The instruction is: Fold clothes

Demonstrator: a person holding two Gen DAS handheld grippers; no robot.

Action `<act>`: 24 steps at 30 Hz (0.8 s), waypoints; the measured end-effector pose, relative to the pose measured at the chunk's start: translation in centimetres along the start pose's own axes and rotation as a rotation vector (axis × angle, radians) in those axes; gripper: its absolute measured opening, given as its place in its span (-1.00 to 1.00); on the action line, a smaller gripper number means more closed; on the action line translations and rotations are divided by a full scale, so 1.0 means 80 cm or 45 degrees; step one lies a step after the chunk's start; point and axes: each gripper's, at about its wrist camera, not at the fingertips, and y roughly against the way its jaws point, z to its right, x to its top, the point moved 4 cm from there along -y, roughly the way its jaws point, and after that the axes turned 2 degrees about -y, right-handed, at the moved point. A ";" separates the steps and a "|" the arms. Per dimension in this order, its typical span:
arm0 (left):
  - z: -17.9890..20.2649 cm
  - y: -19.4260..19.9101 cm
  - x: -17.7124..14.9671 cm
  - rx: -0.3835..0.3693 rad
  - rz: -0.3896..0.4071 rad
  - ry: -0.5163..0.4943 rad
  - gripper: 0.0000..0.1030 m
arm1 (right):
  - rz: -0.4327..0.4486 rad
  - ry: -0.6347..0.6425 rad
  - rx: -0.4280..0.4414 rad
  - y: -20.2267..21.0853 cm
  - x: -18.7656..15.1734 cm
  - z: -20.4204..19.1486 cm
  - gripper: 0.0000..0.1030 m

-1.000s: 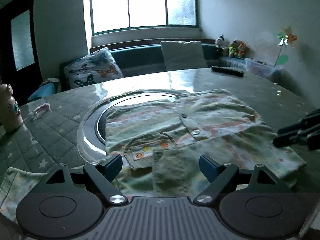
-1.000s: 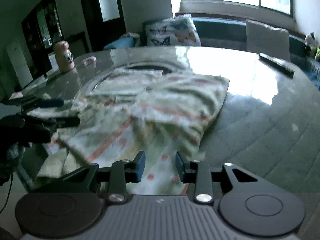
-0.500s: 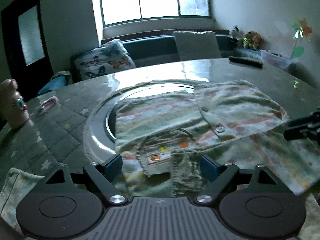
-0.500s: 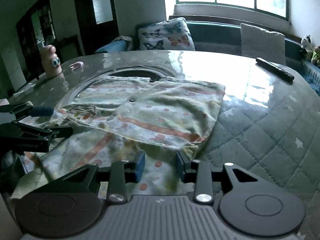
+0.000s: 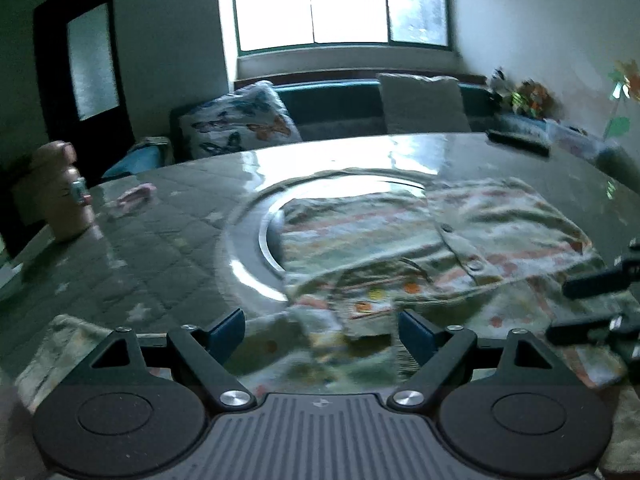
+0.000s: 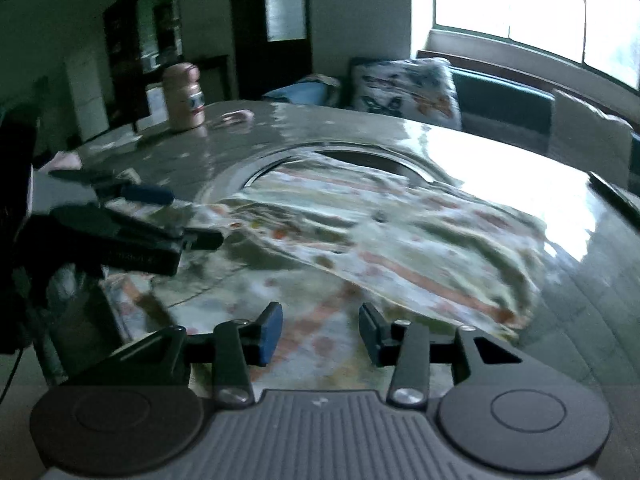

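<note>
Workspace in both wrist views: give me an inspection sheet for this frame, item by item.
Surface: round table with a glossy quilted cover and a metal ring inset at its centre.
Job's things: patterned shirt spread flat, partly over the ring; its near edge reaches both claws.
Clutter: pink bottle, small pink item, dark remote.
Grippers: left claw open over the shirt's near edge; right claw open, fabric showing between its fingers.
Cables: thin dark cord at the left edge of the right wrist view.
Surroundings: window, bench with butterfly cushion, dark door.
</note>
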 end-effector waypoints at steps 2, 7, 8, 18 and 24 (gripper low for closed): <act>-0.015 0.008 -0.002 0.031 0.004 0.035 0.67 | 0.001 0.038 0.024 -0.003 0.002 -0.014 -0.09; -0.055 0.025 -0.016 0.128 -0.009 0.120 0.65 | -0.005 0.210 0.029 -0.011 -0.007 -0.055 -0.06; -0.063 0.028 -0.019 0.148 -0.012 0.138 0.65 | 0.003 0.243 0.022 -0.011 -0.006 -0.061 -0.06; -0.141 0.053 -0.051 0.341 -0.036 0.313 0.55 | 0.001 0.286 0.088 -0.031 0.004 -0.090 -0.06; -0.184 0.057 -0.066 0.444 -0.053 0.420 0.46 | 0.001 0.224 0.102 -0.019 0.008 -0.080 -0.06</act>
